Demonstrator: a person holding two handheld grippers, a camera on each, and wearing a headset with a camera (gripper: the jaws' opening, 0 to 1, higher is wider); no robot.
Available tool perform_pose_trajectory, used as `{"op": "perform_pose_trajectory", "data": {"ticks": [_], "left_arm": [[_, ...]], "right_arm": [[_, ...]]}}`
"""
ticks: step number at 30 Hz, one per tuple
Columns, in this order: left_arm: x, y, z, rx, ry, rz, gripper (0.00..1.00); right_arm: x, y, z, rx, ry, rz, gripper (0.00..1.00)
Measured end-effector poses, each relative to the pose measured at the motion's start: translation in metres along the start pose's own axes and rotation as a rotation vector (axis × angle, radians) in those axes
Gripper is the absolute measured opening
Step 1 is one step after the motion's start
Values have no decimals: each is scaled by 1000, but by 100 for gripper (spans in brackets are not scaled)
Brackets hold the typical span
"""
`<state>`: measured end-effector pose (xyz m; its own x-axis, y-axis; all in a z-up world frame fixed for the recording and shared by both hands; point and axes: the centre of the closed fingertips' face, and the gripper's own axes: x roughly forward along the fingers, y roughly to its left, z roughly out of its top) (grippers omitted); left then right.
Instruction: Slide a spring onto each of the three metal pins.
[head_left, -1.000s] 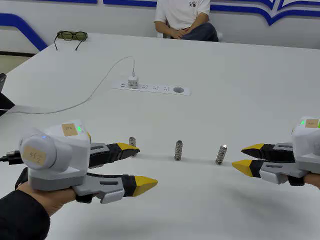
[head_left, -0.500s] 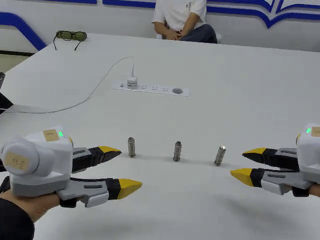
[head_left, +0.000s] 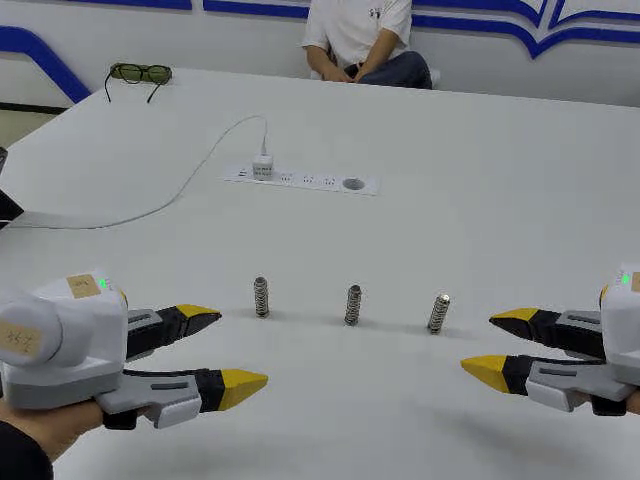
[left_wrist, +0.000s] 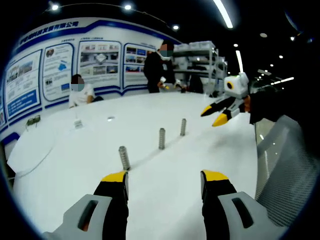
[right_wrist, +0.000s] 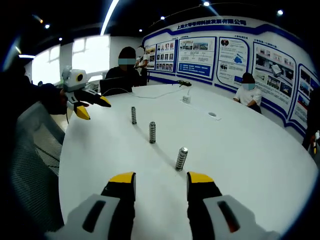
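Note:
Three metal pins stand in a row on the white table, each with a spring around it: the left pin (head_left: 261, 297), the middle pin (head_left: 353, 305) and the right pin (head_left: 439, 313). The same row appears in the left gripper view (left_wrist: 124, 158) (left_wrist: 162, 138) (left_wrist: 183, 127) and the right gripper view (right_wrist: 181, 158) (right_wrist: 152, 132) (right_wrist: 133, 115). My left gripper (head_left: 218, 350) (left_wrist: 164, 181) is open and empty, at the near left of the row. My right gripper (head_left: 503, 343) (right_wrist: 155, 182) is open and empty, to the right of the row.
A white power strip (head_left: 300, 179) with a plugged charger and cable lies further back on the table. Dark glasses (head_left: 138, 73) rest at the far left. A seated person (head_left: 360, 35) is at the far edge. Other people stand by the wall (left_wrist: 161, 64).
My left gripper has drawn back to the left and toward me, uncovering the left pin. My right gripper has moved slightly back and down. The pins and springs stay put.

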<state>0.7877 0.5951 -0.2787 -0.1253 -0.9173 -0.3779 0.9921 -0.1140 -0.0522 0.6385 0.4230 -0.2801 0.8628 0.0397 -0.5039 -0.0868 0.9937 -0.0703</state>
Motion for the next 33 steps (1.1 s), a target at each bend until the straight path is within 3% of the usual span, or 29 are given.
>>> {"op": "perform_pose_trajectory", "data": {"ticks": [13,33], "left_arm": [[-6,7,-8,-27,5,28,61],[-7,9,-8,-34,4,43,60]], "right_arm": [[-2,3,0,11,-10,-5,44],[-1,3,1,10,-23,-2,44]]}}
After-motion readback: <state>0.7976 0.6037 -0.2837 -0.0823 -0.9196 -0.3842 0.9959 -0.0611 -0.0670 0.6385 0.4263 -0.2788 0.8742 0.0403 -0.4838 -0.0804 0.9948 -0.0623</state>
